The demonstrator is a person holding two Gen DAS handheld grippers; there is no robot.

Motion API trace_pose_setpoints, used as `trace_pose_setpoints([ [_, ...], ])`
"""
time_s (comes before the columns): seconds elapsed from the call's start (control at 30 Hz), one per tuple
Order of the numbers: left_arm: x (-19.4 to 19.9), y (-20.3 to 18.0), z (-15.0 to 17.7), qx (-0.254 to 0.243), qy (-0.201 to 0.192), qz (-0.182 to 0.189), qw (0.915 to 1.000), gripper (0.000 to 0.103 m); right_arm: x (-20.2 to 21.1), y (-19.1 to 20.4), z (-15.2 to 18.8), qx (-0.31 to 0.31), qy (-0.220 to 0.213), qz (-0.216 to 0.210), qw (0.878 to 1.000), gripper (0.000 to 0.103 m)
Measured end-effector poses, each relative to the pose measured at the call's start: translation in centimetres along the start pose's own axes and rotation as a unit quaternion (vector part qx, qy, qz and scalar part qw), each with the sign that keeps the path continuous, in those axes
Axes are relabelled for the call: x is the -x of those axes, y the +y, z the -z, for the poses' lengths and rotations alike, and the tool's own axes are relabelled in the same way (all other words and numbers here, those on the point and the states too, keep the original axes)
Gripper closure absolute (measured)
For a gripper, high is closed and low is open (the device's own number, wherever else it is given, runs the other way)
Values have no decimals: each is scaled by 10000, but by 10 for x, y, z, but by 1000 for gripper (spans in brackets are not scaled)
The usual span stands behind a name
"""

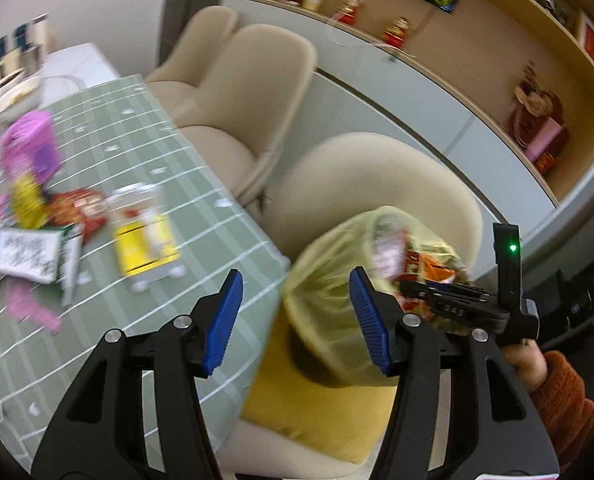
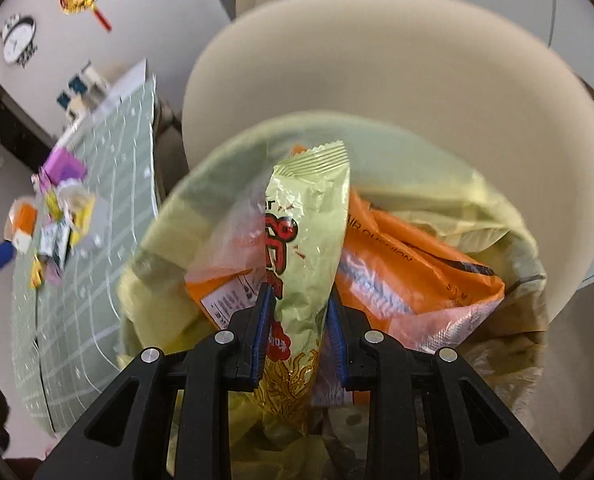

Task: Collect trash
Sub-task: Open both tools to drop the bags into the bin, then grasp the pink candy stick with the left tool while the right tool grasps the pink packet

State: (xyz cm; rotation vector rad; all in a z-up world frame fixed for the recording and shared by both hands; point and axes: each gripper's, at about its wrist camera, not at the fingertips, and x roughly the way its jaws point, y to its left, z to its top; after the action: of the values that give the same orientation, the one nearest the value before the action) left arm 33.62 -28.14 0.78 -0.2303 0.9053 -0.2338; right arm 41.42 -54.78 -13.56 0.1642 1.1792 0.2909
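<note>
My right gripper (image 2: 299,332) is shut on a pale green snack bag (image 2: 305,240) with red lettering. It holds the bag upright over the mouth of a yellow bin bag (image 2: 157,280), which has orange packets (image 2: 409,264) inside. My left gripper (image 1: 297,320) is open with nothing between its blue pads (image 1: 223,320). It hovers at the table's corner, just left of the same yellow bin bag (image 1: 329,292). Loose trash lies on the green checked tablecloth (image 1: 201,208): a yellow carton (image 1: 145,236), a red wrapper (image 1: 81,212), a green-and-white packet (image 1: 25,256) and a purple pack (image 1: 29,144).
The bin bag rests on a beige chair (image 1: 377,176) with a yellow cushion (image 1: 321,412). Two more beige chairs (image 1: 253,92) line the table's far side. A hand in a rust sleeve (image 1: 537,372) shows at right. Cabinets and shelves (image 1: 437,92) fill the wall behind.
</note>
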Motion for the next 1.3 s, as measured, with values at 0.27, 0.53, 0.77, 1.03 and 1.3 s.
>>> trace_pose_setpoints([
  [0.27, 27, 63, 27, 676, -10, -323, 9972, 47, 24, 5, 11, -86, -432, 19, 9990, 65],
  [0.53, 61, 127, 53, 691, -219, -476, 9962, 45, 71, 41, 30, -166, -1121, 626, 9916, 42],
  [0.77, 107, 236, 73, 1198, -689, -1013, 9852, 45, 105, 118, 47, 27, -1658, 357, 9855, 39],
  [1.03, 117, 356, 70, 1501, -593, -1196, 9796, 45, 89, 223, 59, 268, -1644, 334, 9855, 39],
  [1.3, 93, 395, 11, 52, -868, -917, 9920, 45, 80, 288, 54, 1032, -1567, 303, 9818, 39],
])
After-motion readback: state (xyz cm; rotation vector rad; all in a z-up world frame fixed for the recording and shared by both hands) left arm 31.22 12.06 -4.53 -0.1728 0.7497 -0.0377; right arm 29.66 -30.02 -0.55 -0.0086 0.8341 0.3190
